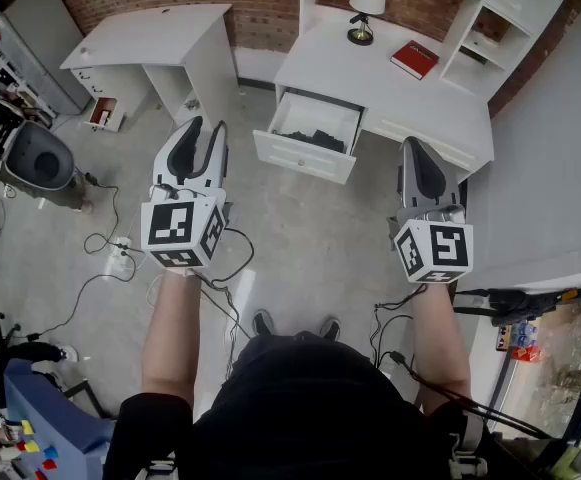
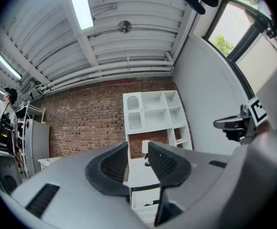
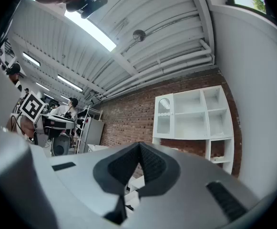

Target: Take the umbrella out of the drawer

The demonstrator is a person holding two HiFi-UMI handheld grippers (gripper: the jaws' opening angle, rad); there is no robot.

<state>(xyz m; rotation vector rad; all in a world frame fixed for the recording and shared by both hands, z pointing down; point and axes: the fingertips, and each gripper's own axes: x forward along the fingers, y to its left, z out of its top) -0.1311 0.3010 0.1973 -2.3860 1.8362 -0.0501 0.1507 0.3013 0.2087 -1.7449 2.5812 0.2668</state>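
Left gripper (image 1: 208, 128): we hold it level above the floor (image 1: 300, 238), jaws partly apart with nothing between them.
Right gripper (image 1: 416, 148): we hold it near the desk's front, jaws pressed together and empty.
Drawer (image 1: 305, 156): it stands pulled out of the white desk (image 1: 400, 88), ahead of us.
Umbrella (image 1: 320, 139): we see it as a dark shape lying inside the drawer, well apart from both grippers.

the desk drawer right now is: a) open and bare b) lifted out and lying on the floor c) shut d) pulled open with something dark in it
d: the drawer sticks out of the desk, and a dark thing lies inside it.
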